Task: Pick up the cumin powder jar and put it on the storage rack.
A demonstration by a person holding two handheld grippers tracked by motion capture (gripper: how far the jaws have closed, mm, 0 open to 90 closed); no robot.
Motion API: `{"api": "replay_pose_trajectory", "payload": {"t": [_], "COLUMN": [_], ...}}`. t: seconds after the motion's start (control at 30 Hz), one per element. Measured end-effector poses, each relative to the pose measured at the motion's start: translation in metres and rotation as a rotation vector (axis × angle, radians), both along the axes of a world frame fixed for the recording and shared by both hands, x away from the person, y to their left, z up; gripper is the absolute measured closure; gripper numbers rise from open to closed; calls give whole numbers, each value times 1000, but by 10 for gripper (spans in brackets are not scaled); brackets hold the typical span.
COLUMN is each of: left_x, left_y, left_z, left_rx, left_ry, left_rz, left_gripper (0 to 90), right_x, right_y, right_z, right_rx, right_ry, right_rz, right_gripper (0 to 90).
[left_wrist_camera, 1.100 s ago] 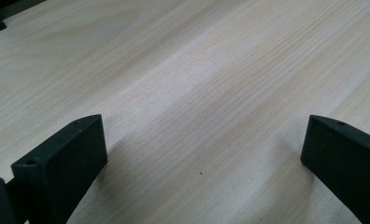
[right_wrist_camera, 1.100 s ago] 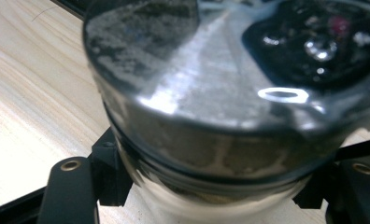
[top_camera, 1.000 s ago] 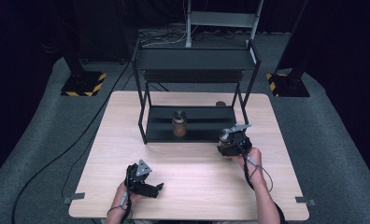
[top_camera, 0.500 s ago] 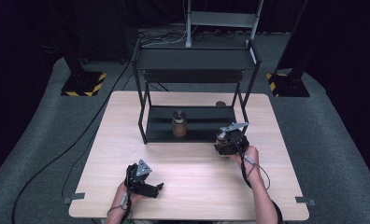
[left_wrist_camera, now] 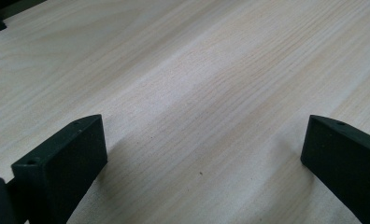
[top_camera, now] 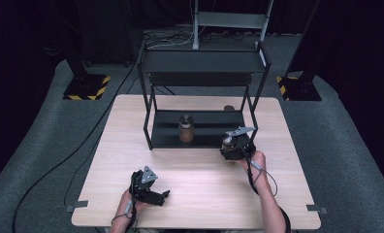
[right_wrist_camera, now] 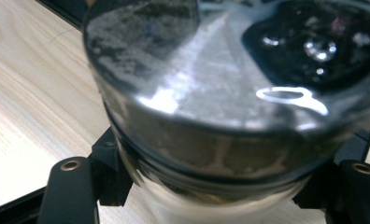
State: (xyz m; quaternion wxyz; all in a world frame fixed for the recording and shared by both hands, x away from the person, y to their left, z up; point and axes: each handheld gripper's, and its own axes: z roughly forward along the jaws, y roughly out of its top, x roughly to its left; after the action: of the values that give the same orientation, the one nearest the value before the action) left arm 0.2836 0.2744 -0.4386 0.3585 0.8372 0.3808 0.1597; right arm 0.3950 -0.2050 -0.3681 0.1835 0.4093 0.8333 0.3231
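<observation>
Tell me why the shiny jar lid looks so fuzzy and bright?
In the right gripper view the jar sits very close to the camera, so its metal lid blurs and white glare streaks across it; in the high view the room around the table is dark.

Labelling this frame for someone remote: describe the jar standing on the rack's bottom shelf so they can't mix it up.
Start from the black two-tier rack at the far side of the wooden table. On its bottom shelf, left of centre, stands a small brown jar with a dark lid. Unlike the jar clamped in the right gripper, it stands free, untouched.
</observation>
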Motion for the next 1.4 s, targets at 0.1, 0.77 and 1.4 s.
{"api": "replay_pose_trajectory", "payload": {"t": [0.1,0.77,1.4], "left_x": [0,0,0], "left_y": [0,0,0], "left_z": [0,0,0], "left_rx": [0,0,0], "left_ry": [0,0,0], "left_rz": [0,0,0], "left_gripper": [0,0,0], "right_x": [0,-2,-5], "right_y": [1,4,8], "right_z": [-1,-7,-14], "right_rx": [2,49,91], "right_ry": [-5,-59,-143], "right_rz": [-1,-28,-47], "right_gripper": [300,300,301]}}
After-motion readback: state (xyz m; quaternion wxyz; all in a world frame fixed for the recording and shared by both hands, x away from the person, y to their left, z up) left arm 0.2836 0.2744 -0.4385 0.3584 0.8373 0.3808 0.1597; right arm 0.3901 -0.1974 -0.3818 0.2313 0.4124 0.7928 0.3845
